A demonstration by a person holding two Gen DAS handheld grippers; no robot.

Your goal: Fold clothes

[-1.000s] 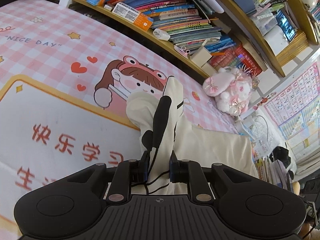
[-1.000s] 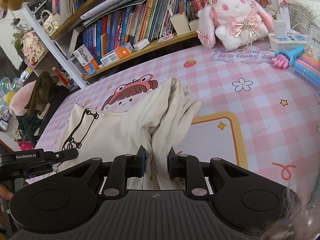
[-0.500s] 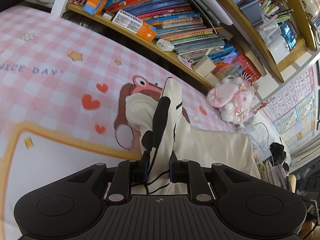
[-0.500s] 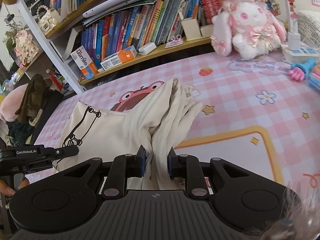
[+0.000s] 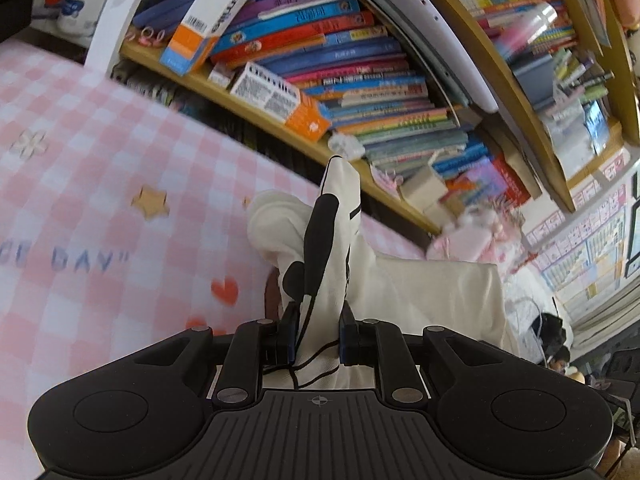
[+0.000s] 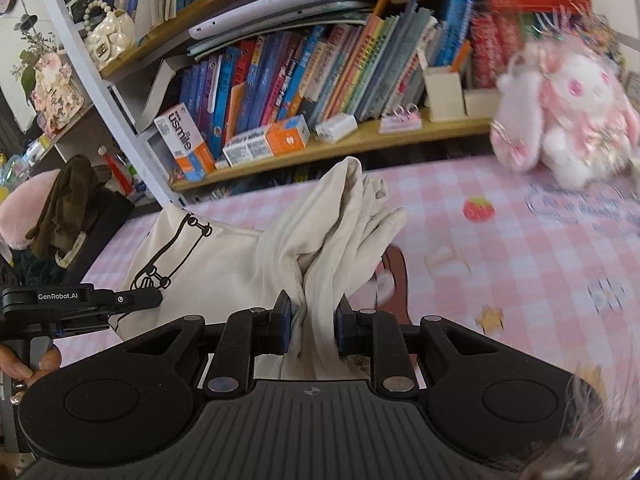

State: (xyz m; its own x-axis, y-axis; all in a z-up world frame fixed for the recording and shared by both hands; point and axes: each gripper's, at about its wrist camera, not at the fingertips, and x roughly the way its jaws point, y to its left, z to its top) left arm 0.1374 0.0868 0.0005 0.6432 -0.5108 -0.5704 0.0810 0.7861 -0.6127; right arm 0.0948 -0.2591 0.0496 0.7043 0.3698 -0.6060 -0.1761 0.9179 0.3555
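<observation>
left hand-held gripper (image 5: 314, 338) – clamped on cream cotton garment with black line print (image 5: 432, 296) | right hand-held gripper (image 6: 310, 330) – pinching its bunched ribbed edge; only this view shows the pink plush rabbit (image 6: 568, 112) right of garment | garment over pink checked desk (image 6: 520, 240), wooden bookshelf (image 6: 360, 144) close behind, bare desk right

The cream garment (image 6: 224, 256) is soft matt cloth, ribbed along its gathered edge. The right gripper (image 6: 311, 322) is matt black plastic with a grooved body. The bench cover (image 6: 520, 248) looks smooth. The shelf (image 6: 360, 142) is pale wood; the plush rabbit (image 6: 568, 120) is fluffy.
</observation>
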